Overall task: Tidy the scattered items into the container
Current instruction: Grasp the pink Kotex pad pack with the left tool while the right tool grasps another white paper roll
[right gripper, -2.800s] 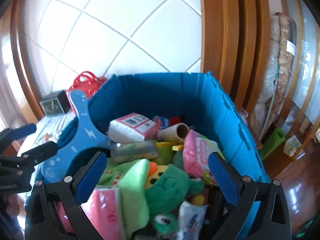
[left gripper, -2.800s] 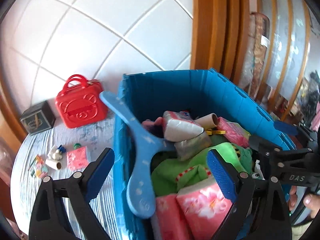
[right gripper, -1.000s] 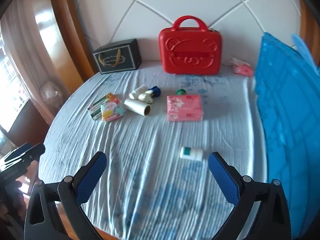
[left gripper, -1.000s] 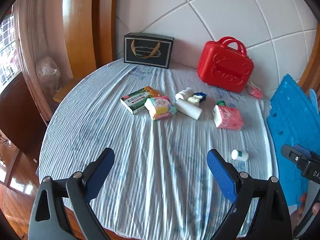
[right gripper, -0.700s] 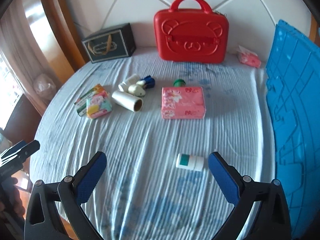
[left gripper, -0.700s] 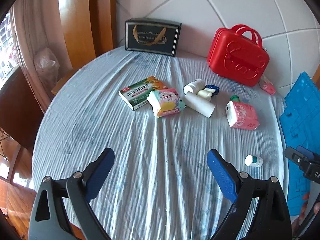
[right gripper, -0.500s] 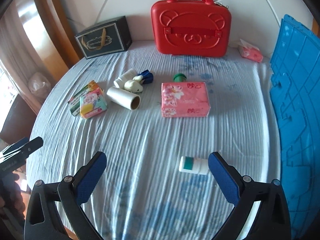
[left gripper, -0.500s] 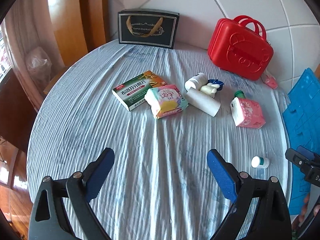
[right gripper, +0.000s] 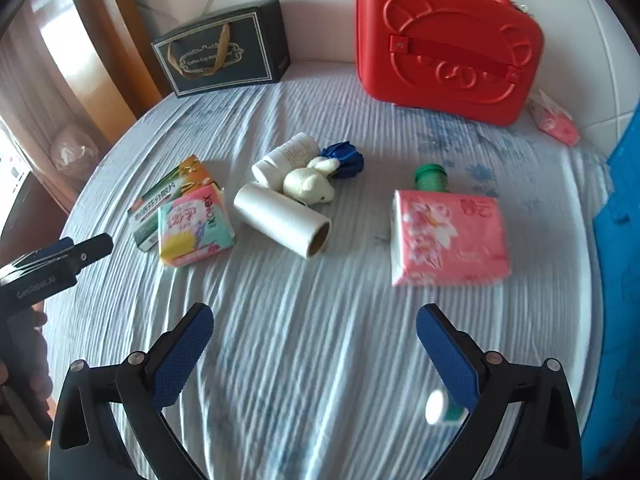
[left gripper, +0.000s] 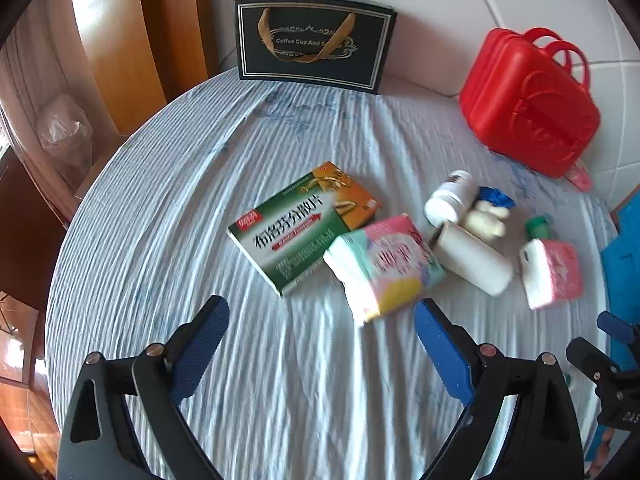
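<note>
Scattered on the blue-white cloth lie a green and orange medicine box [left gripper: 304, 224], a pastel tissue pack [left gripper: 384, 268], a white paper roll [right gripper: 282, 220], a white bottle [right gripper: 286, 158], a small cream plush toy [right gripper: 308, 184] and a pink tissue pack [right gripper: 450, 236] with a green cap [right gripper: 430, 176] behind it. A little white and green bottle [right gripper: 440, 406] lies by my right gripper's right finger. My left gripper [left gripper: 320, 344] hangs open over the cloth just short of the pastel pack. My right gripper [right gripper: 314, 348] is open too, with nothing between its fingers. The blue container's wall [right gripper: 620, 264] stands at the right edge.
A red bear-face case [right gripper: 448, 44] and a dark gift box [right gripper: 224, 52] stand against the tiled wall at the back. A small pink pack [right gripper: 554, 122] lies beside the case. The round table's edge [left gripper: 76, 216] curves down the left, with wooden panelling beyond.
Both grippers swung away from the filled blue container to the table, then came forward and lower toward the scattered items, which now look larger. Both stayed open.
</note>
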`<state>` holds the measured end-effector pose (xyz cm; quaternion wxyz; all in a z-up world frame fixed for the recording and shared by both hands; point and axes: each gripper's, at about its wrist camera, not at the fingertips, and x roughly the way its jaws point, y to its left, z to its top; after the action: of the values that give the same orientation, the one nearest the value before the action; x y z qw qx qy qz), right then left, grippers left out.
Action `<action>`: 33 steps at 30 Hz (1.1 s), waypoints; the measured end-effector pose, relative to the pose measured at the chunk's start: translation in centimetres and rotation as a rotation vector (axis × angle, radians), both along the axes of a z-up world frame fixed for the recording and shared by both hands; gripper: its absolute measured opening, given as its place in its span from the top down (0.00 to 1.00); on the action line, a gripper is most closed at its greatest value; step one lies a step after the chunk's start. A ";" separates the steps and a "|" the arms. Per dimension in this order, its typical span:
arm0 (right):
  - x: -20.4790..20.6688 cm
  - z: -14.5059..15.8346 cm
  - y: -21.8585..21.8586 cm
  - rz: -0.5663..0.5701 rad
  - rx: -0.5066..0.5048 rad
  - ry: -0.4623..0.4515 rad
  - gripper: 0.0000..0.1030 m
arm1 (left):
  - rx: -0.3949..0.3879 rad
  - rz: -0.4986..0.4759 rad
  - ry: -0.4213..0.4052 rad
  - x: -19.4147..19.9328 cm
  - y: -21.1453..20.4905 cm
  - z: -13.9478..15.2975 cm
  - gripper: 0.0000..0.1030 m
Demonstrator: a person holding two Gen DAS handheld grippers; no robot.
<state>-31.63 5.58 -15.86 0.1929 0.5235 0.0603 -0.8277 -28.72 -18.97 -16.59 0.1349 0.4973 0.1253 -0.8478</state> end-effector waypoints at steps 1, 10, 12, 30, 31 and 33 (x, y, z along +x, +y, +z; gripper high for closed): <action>-1.0 -0.4 -0.4 -0.001 0.006 -0.006 0.00 | -0.006 0.010 -0.007 -1.1 -0.5 -0.5 0.08; -7.4 -4.5 -3.9 0.049 0.024 -0.058 0.00 | -0.034 0.048 -0.131 -8.0 -3.4 -5.8 0.08; -8.0 -5.4 -4.6 0.062 0.031 -0.069 0.00 | -0.024 0.012 -0.159 -7.5 -2.6 -6.7 0.08; -6.6 -3.3 -1.1 0.048 -0.006 -0.035 0.00 | -0.017 -0.233 -0.170 -5.2 8.2 -6.7 0.10; -6.8 -3.5 -1.3 0.064 -0.007 -0.038 0.00 | -0.038 -0.218 -0.174 -5.5 8.0 -7.2 0.11; -7.0 -4.1 -2.2 0.100 -0.003 -0.039 0.00 | -0.021 -0.186 -0.160 -5.9 6.9 -7.6 0.25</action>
<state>-38.59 3.37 -19.91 0.2357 0.5358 0.0814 -0.8067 -34.59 -12.03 -24.14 0.0705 0.5716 0.0588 -0.8154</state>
